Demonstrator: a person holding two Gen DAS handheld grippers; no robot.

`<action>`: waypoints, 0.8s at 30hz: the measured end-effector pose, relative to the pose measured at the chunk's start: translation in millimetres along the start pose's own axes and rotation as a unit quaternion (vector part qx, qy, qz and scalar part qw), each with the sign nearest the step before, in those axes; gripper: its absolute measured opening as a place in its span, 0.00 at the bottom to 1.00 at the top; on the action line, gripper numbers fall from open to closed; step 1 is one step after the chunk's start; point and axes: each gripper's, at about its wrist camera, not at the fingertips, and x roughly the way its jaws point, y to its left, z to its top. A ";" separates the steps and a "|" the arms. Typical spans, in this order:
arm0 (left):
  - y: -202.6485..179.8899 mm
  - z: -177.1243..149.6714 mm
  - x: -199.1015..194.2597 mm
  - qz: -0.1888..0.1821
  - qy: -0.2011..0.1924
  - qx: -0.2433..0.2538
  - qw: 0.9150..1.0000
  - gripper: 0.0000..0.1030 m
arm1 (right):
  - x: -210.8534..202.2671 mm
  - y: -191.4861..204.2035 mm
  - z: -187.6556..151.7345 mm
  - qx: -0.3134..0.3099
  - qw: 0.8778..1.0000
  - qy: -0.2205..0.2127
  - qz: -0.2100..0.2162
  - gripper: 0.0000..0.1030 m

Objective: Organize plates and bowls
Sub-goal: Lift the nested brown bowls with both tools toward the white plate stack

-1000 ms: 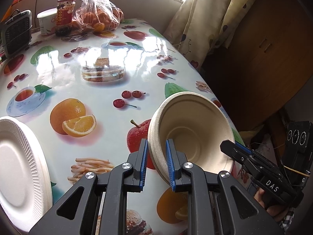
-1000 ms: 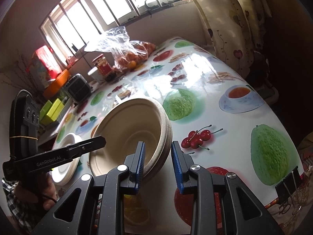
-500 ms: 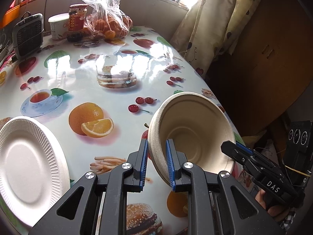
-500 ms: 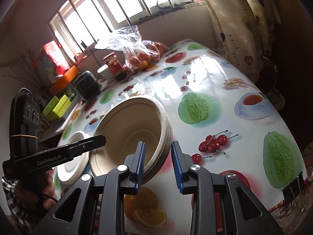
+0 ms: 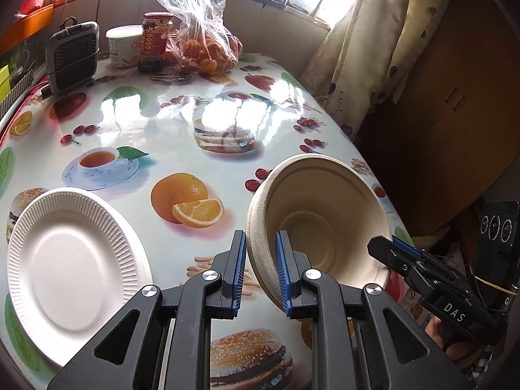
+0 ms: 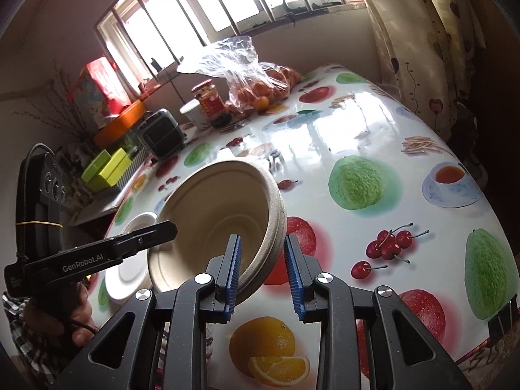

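Both grippers clench opposite rims of the tilted beige bowl (image 5: 321, 214): left gripper (image 5: 260, 269) near, right gripper (image 6: 261, 271) opposite. A white plate (image 5: 74, 269) lies left on the table (image 5: 162, 123)

"DAS" stands in white letters on the black arm of the right gripper (image 5: 395, 249). "GenRobot.AI" stands in white on the side of the left gripper (image 6: 162, 229). The jar (image 5: 155, 42) label is unreadable.

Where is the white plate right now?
The white plate lies flat on the table at the lower left of the left wrist view, beside the printed orange. The bowl, held by both grippers, is off to its right.
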 end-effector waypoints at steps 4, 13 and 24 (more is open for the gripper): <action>6.6 -0.2 -6.2 0.007 -0.006 -0.007 1.000 0.19 | 4.6 8.4 0.7 -0.005 1.000 0.002 0.008 0.27; 28.2 -3.5 -22.0 0.023 -0.019 -0.024 0.999 0.19 | 18.1 28.9 1.8 -0.019 0.999 0.010 0.028 0.27; 59.5 -8.7 -44.6 0.042 -0.039 -0.047 0.997 0.19 | 35.8 62.6 3.0 -0.043 0.998 0.021 0.052 0.27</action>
